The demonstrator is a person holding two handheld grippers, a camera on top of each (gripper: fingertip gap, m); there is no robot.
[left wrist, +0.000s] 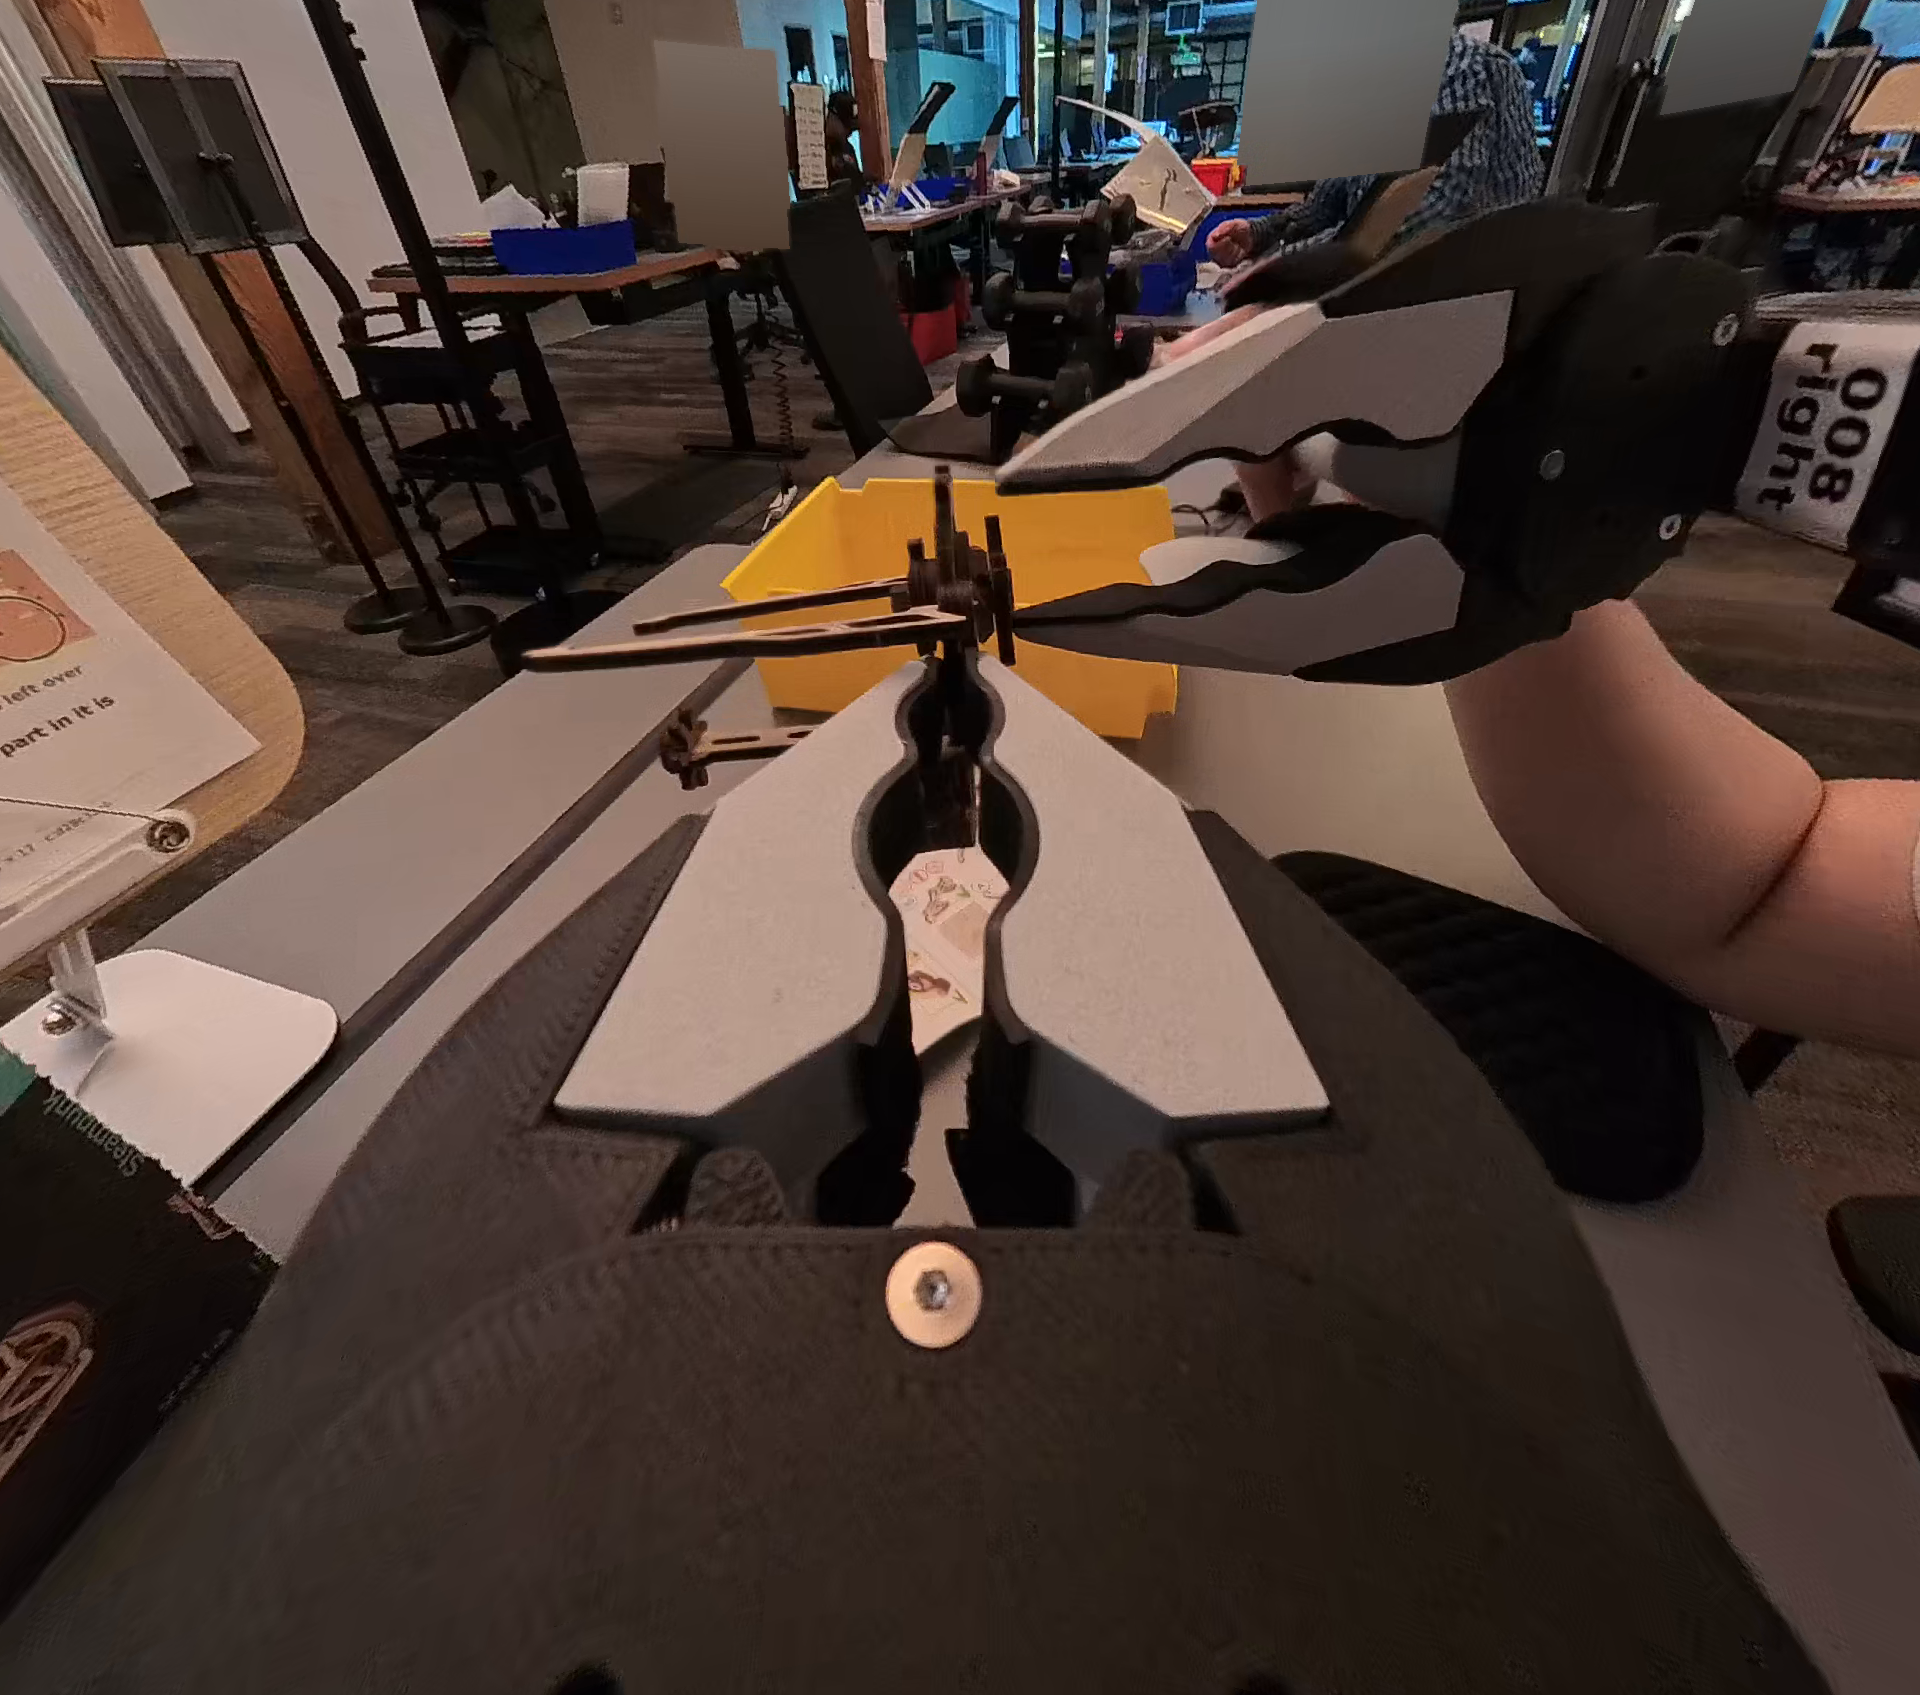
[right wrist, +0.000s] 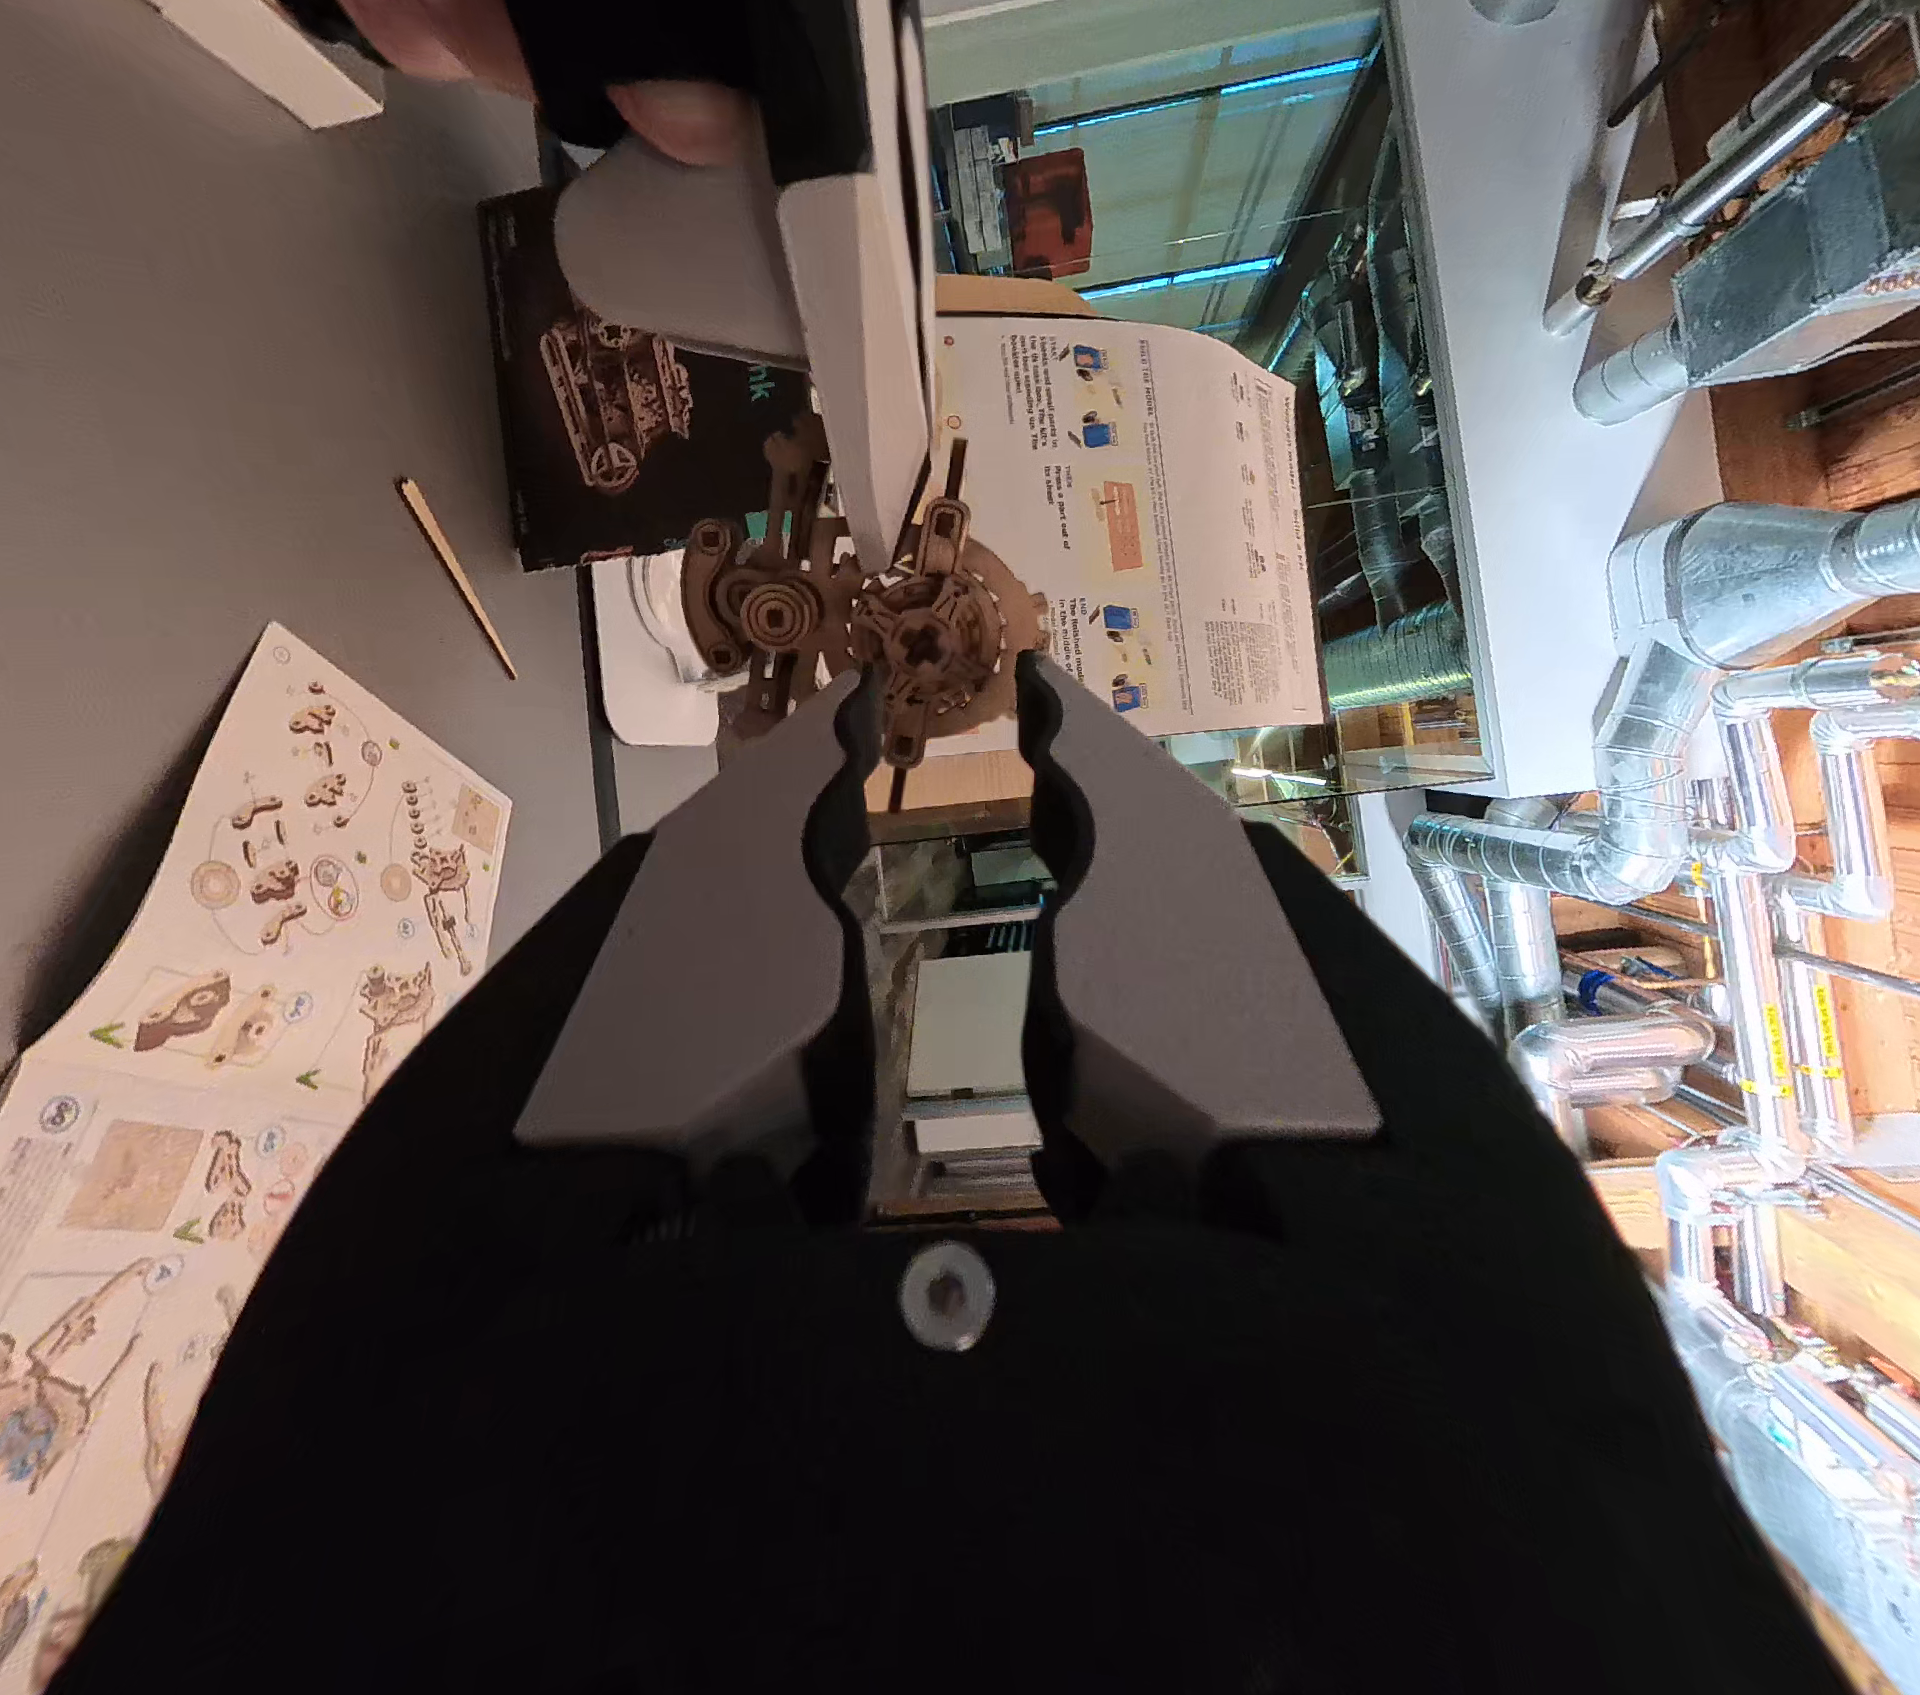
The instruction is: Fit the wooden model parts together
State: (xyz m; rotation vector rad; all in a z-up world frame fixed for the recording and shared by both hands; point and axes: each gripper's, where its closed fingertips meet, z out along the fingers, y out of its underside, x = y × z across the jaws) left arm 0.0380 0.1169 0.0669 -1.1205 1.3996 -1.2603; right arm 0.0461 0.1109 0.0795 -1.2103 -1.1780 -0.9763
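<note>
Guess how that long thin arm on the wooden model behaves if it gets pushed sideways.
The long arm is likely light and fragile: a thin cut-out strip sticking out unsupported. It probably flexes or snaps before the hub moves, since the left tool is shut on the model.

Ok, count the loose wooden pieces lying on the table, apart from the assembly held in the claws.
2: a slotted strip with a gear-like end beside the yellow bin, and a pointed stick near the instruction sheet. More may be hidden.
</note>
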